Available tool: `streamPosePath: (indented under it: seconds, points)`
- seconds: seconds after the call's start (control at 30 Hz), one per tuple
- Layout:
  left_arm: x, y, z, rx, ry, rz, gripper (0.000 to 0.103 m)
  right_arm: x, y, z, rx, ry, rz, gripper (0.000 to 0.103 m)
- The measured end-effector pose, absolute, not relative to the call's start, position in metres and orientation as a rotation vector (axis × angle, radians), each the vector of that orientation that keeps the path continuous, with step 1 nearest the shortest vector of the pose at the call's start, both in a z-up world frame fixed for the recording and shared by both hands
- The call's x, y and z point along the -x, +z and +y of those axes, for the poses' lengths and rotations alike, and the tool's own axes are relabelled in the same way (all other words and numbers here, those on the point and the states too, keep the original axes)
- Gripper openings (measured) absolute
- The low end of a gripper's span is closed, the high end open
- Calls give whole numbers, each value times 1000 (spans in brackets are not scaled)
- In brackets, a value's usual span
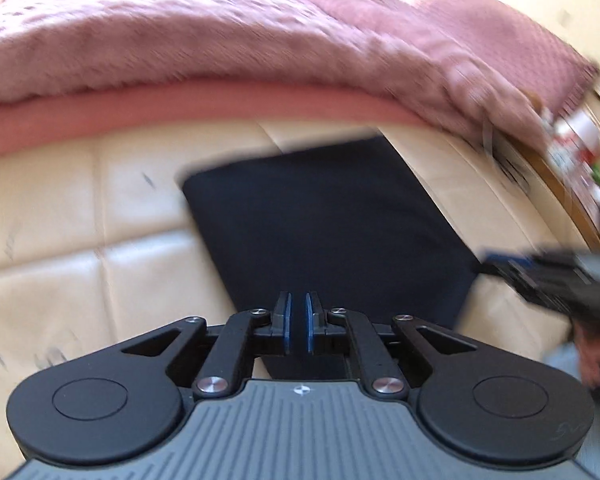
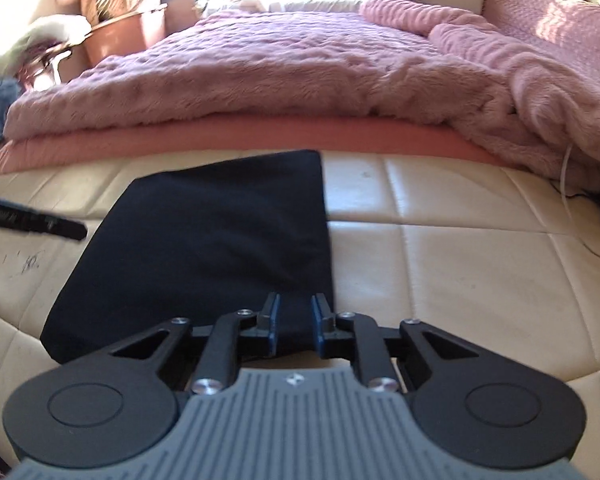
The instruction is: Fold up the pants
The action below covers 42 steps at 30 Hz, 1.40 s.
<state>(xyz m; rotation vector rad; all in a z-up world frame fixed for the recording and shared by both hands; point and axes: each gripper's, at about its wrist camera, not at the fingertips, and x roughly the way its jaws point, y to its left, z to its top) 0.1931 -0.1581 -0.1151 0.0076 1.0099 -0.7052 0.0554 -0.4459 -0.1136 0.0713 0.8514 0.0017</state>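
The dark navy pants (image 1: 319, 224) lie folded into a flat rectangle on the cream quilted surface (image 1: 60, 248); they also show in the right wrist view (image 2: 220, 240). My left gripper (image 1: 298, 326) hovers over the near edge of the pants, its jaws nearly closed with a thin gap and nothing between them. My right gripper (image 2: 294, 324) is open over the pants' near right corner, holding nothing. The right gripper also shows at the right of the left wrist view (image 1: 547, 276), and the left one at the left of the right wrist view (image 2: 32, 224).
A pink fuzzy blanket (image 2: 280, 76) on a pink sheet (image 2: 220, 136) lies just beyond the pants. A brown basket (image 2: 120, 28) and clutter stand at the far left. A white cable (image 2: 567, 176) hangs at the right. Wooden edge with items (image 1: 571, 148) at the right.
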Motion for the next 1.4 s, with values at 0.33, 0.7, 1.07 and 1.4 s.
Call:
streamPosePath:
  seconds: [0.33, 0.7, 1.07, 1.4]
  points:
    - [-167, -144, -155, -38, -724, 1170, 6, -67, -148, -446, -38, -40, 970, 11]
    - [-175, -113, -122, 97, -699, 1099, 39, -66, -130, -447, -62, -39, 971, 30]
    - [-264, -150, -108, 526, -567, 1141, 65, -114, -126, -518, -483, 51, 884, 57]
    - [-287, -188, -100, 675, -610, 1201, 63, -167, -185, -553, -765, 144, 959, 53]
